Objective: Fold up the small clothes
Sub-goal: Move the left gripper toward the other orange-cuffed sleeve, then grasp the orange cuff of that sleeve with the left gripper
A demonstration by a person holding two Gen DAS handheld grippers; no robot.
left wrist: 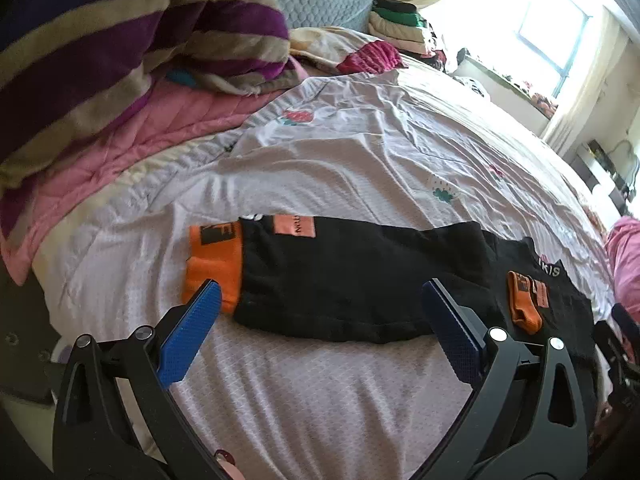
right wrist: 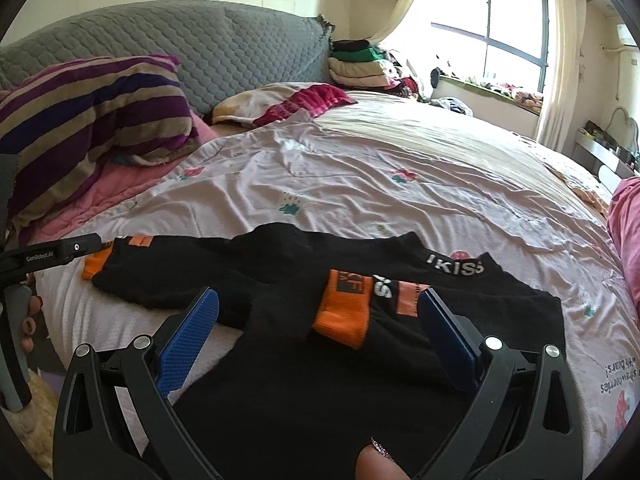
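A small black top [left wrist: 352, 276] [right wrist: 320, 360] with orange cuffs lies flat on the white bedsheet [left wrist: 320, 168] [right wrist: 360, 168]. One sleeve stretches left, ending in an orange cuff [left wrist: 214, 268] [right wrist: 94, 266]. The other sleeve is folded onto the body, so its orange cuff [left wrist: 524, 304] [right wrist: 344, 312] rests on the black cloth. My left gripper [left wrist: 320, 296] hovers open over the outstretched sleeve, holding nothing. My right gripper [right wrist: 320, 300] hovers open over the body and the folded cuff. The left tool [right wrist: 52, 258] shows at the right wrist view's left edge.
A striped purple pillow [right wrist: 92, 120] and pink quilt [left wrist: 132, 140] lie at the left. A grey headboard [right wrist: 200, 44] stands behind. Folded clothes [right wrist: 360, 64] are stacked at the back, and pink cloth [right wrist: 628, 224] lies at the right edge. A hand [right wrist: 28, 316] holds the left tool.
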